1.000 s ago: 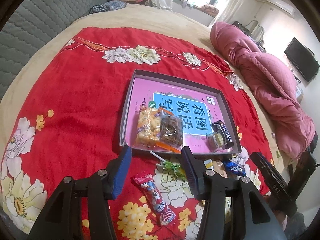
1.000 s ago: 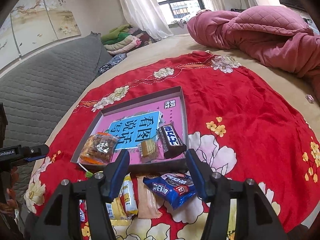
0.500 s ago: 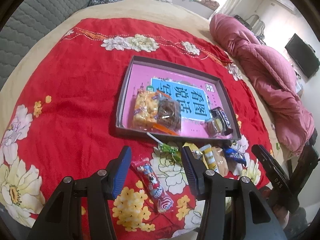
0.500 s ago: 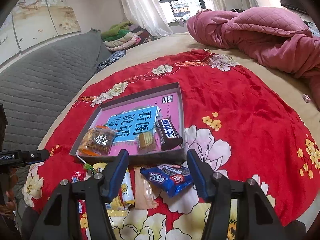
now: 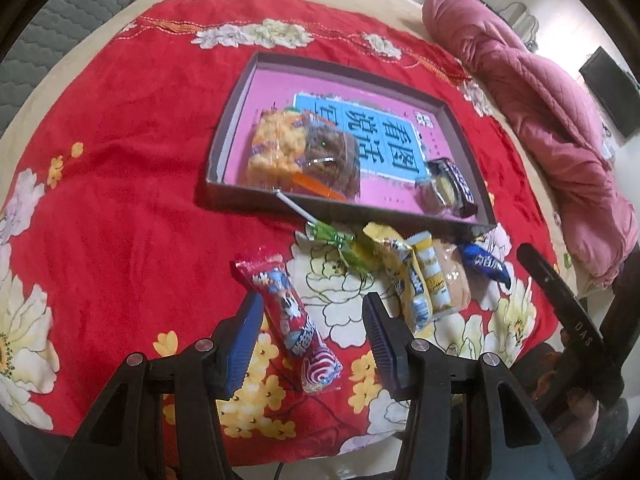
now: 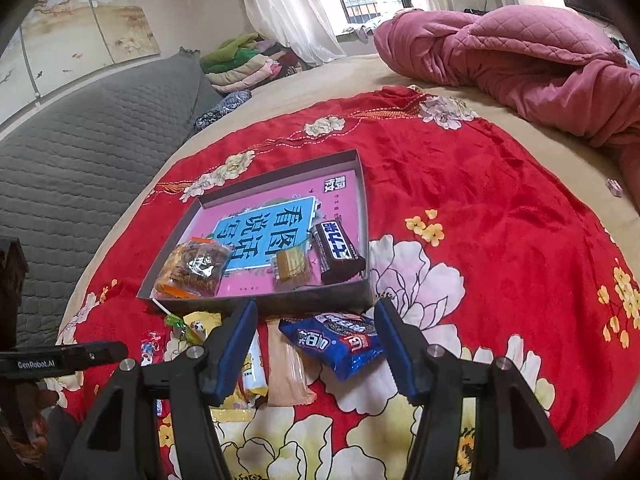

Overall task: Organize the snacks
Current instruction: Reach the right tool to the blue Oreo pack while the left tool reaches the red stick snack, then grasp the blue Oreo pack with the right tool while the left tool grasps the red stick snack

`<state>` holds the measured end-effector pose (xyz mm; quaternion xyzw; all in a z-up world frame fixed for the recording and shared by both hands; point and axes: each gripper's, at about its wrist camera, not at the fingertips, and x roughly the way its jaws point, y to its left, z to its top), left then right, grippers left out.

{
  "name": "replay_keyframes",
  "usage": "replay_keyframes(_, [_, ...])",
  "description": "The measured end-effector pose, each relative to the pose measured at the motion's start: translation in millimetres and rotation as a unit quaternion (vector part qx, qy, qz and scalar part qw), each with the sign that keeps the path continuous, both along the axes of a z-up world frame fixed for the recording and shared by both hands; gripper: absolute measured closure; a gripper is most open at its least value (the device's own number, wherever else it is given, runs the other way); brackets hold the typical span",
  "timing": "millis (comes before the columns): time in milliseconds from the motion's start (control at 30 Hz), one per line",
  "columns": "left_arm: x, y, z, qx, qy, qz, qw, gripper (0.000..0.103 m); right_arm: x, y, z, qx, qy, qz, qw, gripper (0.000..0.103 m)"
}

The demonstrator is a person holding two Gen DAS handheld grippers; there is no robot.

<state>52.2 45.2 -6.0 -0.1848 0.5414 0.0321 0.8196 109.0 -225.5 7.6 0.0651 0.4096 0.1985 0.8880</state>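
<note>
A shallow dark box with a pink lining holds several snacks: a yellow cracker pack, a brown biscuit pack, a small cake and a dark chocolate bar. Loose snacks lie in front of it on the red cloth: a red lollipop pack, a green lollipop, yellow packs, a tan pack and a blue cookie pack. My left gripper is open around the red lollipop pack. My right gripper is open above the blue cookie pack.
The red floral cloth covers a bed. A pink quilt is heaped at the far right. A grey quilted headboard stands on the left, with folded clothes beyond it. The bed's front edge is just below the grippers.
Both grippers have pulled back toward the bed's near edge. The red lollipop pack now lies between the left fingers. Both stay open.
</note>
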Motion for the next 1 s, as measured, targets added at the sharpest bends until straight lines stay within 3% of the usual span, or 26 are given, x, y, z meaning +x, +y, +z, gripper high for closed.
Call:
replay_keyframes(233, [-2.8, -0.6, -11.2, 0.0, 0.017, 0.002, 0.9999, 0.05, 2.0, -0.2, -5.9, 0.0, 0.013, 0.0, 1.0, 0.042])
replay_keyframes(633, [-5.8, 7.3, -34.4, -0.031, 0.037, 0.024, 0.9986, 0.05, 22.4, -9.4, -38.9, -0.021, 0.055, 0.008, 0.998, 0.041])
replay_keyframes(700, [-5.3, 6.6, -39.0, -0.036, 0.042, 0.025, 0.9982, 0.05, 26.3, -8.9, -44.1, -0.025, 0.057, 0.017, 0.998, 0.031])
replay_keyframes(1000, [-3.6, 4.9, -47.9, -0.036, 0.049, 0.029, 0.9977, 0.05, 37.4, -4.4, -57.6, -0.024, 0.066, 0.035, 0.997, 0.021])
